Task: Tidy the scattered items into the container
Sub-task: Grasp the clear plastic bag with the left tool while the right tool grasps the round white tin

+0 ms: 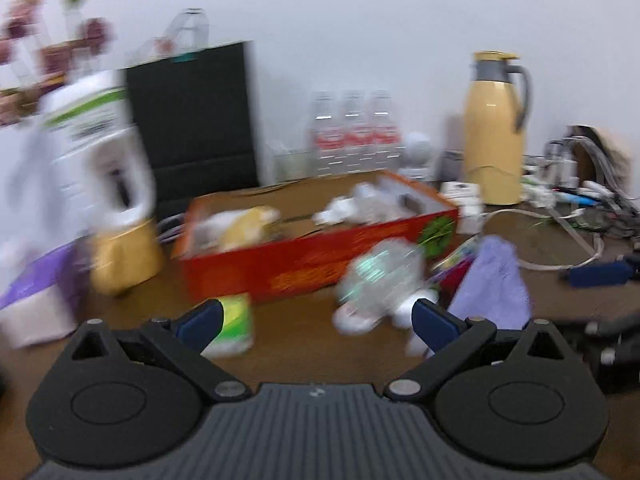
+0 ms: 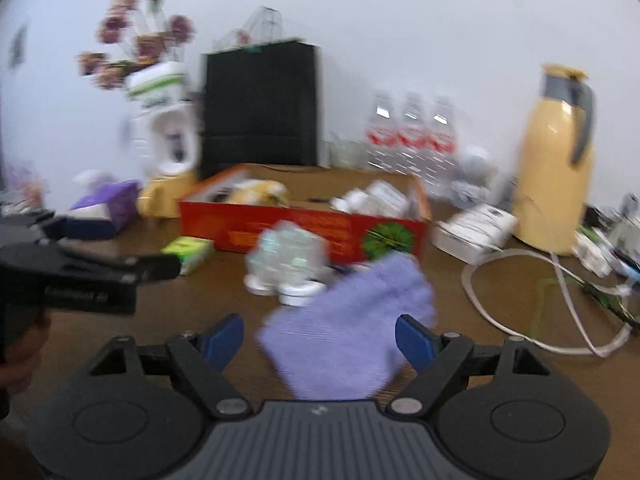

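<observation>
While blurred, both grippers' jaws seem wide, holding nothing.

We hold both grippers low, tilted slightly downward. Our left gripper (image 1: 318, 320) has its blue-padded jaws spread wide with nothing clamped. Our right gripper (image 2: 320, 338) is spread equally wide, its pads gripping nothing.

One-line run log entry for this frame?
left gripper: open, empty | right gripper: open over purple cloth | red box: partly filled | green packet: outside
</observation>
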`<state>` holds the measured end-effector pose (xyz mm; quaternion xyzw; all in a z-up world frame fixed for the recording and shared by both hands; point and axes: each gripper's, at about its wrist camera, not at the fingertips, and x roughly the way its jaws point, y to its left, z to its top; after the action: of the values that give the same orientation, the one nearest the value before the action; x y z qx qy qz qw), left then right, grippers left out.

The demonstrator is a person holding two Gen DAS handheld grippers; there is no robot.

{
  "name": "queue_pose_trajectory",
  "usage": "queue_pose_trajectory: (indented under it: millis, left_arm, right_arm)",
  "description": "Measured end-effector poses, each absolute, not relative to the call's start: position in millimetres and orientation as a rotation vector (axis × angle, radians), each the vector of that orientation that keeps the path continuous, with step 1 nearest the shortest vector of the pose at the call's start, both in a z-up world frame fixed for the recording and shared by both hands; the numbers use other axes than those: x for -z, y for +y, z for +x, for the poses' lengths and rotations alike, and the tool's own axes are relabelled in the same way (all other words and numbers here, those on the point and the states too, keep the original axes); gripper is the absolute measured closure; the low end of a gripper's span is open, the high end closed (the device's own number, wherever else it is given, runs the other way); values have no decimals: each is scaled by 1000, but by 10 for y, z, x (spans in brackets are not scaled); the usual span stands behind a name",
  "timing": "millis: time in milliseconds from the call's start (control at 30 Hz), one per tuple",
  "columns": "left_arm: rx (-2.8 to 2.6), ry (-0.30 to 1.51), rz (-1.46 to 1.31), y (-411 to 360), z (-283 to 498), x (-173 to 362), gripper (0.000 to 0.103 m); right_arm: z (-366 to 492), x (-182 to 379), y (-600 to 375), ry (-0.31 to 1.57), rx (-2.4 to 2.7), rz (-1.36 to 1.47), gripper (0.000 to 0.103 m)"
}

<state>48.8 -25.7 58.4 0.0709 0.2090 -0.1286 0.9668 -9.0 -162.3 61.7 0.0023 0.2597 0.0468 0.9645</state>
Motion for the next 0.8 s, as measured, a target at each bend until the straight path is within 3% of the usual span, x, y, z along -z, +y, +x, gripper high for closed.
queue_pose_trajectory:
  millis: [67,100,167,200,267,300,333,700,800]
  left_arm:
    - [331,465,121,-445,795,-563,4]
    - [346,494,111,-535,941,-529,13]
    - [344,556,118,-690,1217,-418,34]
    - [350,583,112,-731,1319,-347,54]
    - [380,617,57,-730,1462,-266,69]
    - [389,605,33,-695,1475,-269,89]
    - [383,587,20,-660,1458,-285,94]
    - [274,510,-317,474,898,-751,97]
    - [174,496,-284,617,777,-701,97]
  right_arm:
    - [-55,-630,-1762,532,-66,69,21]
    - [-60,-619,-1811,534,-64,89,21]
    - [-69,-608,-1872,538,-54,94,21]
    - [-73,-598,-1876,540,-50,81,21]
    - [-80,-567,-1870,541,-53,51,21]
    - [-57,-553,-1858,546,-60,46,21]
    - [-23,-539,-1850,551,-68,47,21]
    - [725,-411,-1252,570,-309,-14,23]
    - [1049,-366,-1051,610,-307,-49,33]
